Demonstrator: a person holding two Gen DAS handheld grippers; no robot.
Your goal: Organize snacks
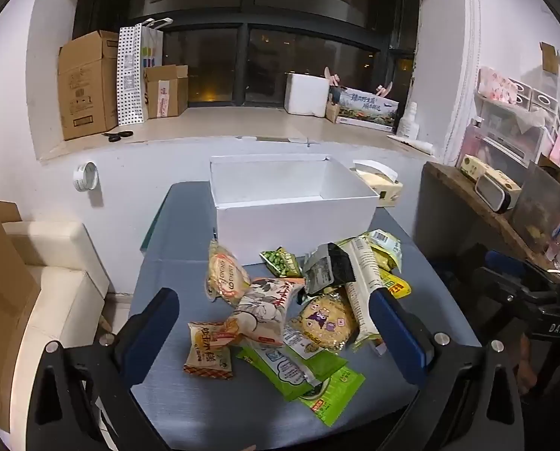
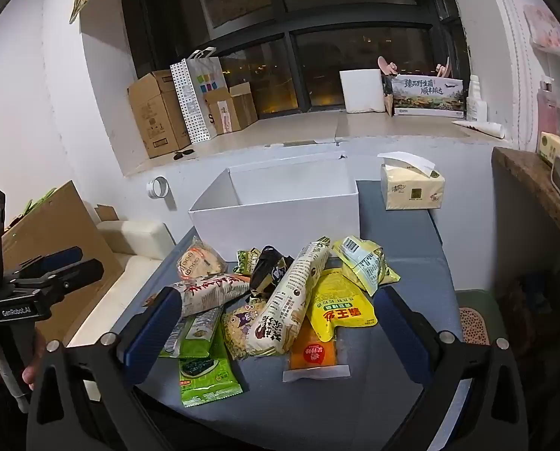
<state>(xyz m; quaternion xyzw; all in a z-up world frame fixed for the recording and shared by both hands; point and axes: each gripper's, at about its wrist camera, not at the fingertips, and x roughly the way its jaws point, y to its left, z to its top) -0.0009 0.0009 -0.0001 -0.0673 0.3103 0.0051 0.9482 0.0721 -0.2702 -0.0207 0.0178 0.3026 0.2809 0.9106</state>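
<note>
Blue-padded right hand-held gripper [image 2: 276,323] spread wide, snack pile [image 2: 280,300] between fingers.

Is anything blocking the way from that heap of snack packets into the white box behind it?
Nothing visible does. The open white cardboard box stands directly behind the pile of snack packets on the grey table, its top uncovered.

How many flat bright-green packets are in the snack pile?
2. One green packet lies at the pile's near edge; a second green packet sits just behind it, partly under other snacks. Others may be buried.
</note>
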